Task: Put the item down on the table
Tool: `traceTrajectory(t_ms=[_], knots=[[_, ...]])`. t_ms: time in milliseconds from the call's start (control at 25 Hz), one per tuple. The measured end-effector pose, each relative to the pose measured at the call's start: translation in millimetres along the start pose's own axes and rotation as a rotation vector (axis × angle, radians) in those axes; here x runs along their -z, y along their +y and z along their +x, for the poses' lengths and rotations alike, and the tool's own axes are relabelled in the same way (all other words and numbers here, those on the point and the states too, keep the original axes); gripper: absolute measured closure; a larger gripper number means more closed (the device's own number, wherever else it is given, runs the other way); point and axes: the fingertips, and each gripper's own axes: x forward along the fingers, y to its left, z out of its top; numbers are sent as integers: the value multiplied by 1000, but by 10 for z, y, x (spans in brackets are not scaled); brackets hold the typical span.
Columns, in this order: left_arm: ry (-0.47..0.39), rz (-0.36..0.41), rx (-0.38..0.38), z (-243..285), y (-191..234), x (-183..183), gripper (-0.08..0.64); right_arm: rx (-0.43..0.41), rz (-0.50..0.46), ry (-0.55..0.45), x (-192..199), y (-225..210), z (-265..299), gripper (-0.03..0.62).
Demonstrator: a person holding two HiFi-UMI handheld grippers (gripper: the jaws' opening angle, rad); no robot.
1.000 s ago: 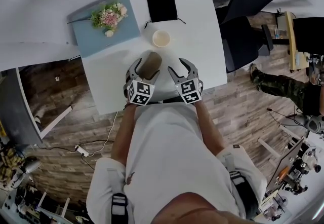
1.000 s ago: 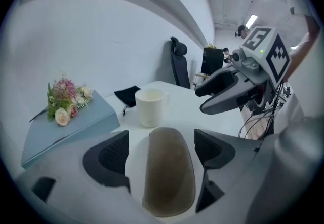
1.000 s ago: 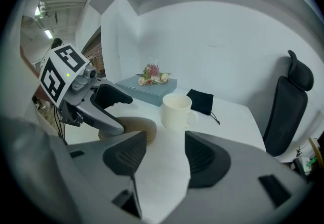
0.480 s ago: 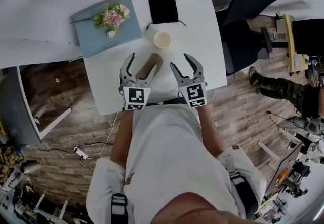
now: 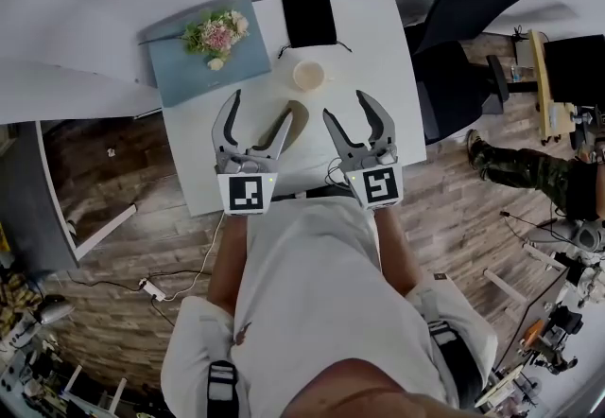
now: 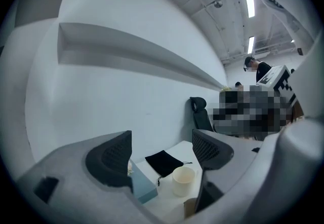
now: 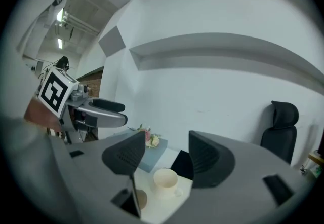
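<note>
- My left gripper and right gripper hang side by side over the near half of the white table, both pointing at the far wall
- My left fingers are spread wide and pinch nothing
- My right fingers have just been opening and stand apart, with nothing between them
- The brown item lies on the table near the middle; from the head view it shows by my left gripper's inner finger, with bare tabletop between it and the near edge
- The table's far edge sits against the wall; a black office chair crowds the far right corner, and wood floor runs along both sides
- Only the head view shows the floor and a person's leg out to the right
- The left gripper view shows the item low, under my inner finger rather than between the pads, with the cream cup just past it
- The right gripper view catches my left gripper hanging in the air to its left, and the item beside the cup
- The cup stands upright beyond the item, its inside plain cream
- A black pouch lies flat at the far edge
- A bunch of flowers lies on a blue box at the far left corner
</note>
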Motion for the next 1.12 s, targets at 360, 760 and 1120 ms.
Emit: traceTrajectory(t_ms=[360, 760, 1120], knots=[[-65, 37, 9, -212, 8, -303, 178, 30, -34, -90, -350, 106, -165, 310], [-83, 66, 30, -348, 13, -451, 178, 72, -28, -117, -535, 134, -298, 310], [-75, 64, 14, -349, 72, -505, 178, 63, -48, -111, -592, 122, -283, 310]])
